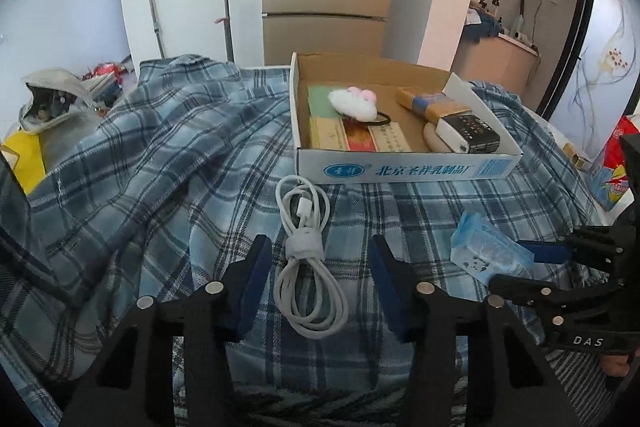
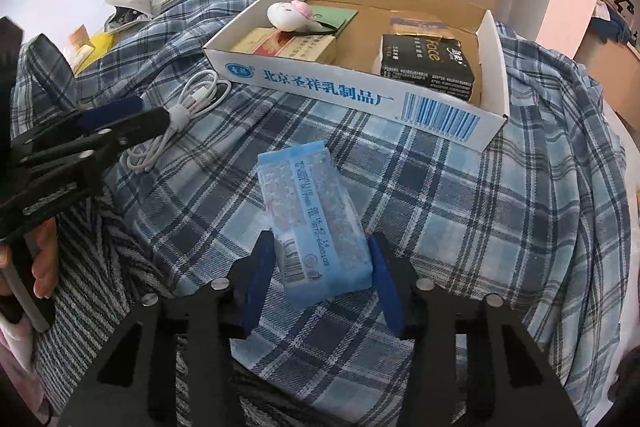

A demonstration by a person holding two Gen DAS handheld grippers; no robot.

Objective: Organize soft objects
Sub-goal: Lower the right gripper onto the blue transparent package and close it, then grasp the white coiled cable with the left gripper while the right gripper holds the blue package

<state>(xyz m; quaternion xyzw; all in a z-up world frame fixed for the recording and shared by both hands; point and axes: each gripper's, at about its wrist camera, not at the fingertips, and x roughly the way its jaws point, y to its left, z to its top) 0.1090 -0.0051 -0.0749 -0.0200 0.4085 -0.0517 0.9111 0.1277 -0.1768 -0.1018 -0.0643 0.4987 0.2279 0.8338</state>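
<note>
While box [image 2: 360, 95] reads 北京圣祥乳制品厂 | black pack [image 2: 428, 63]: "Face"

cable [image 1: 304, 251] before box [image 1: 404, 169]

- Blanket [image 1: 168, 163]: blue, white and navy plaid.
- Charging cable [image 1: 306, 255]: white.
- Tissue pack [image 2: 314, 219]: light blue with dark print.
- Cardboard box [image 2: 360, 99]: white outside with blue lettering, brown inside.
- Plush toy [image 1: 354, 103]: white with pink.

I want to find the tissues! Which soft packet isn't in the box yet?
The light blue plastic tissue packet lying on the plaid cloth; the black packet sits inside the cardboard box.
</note>
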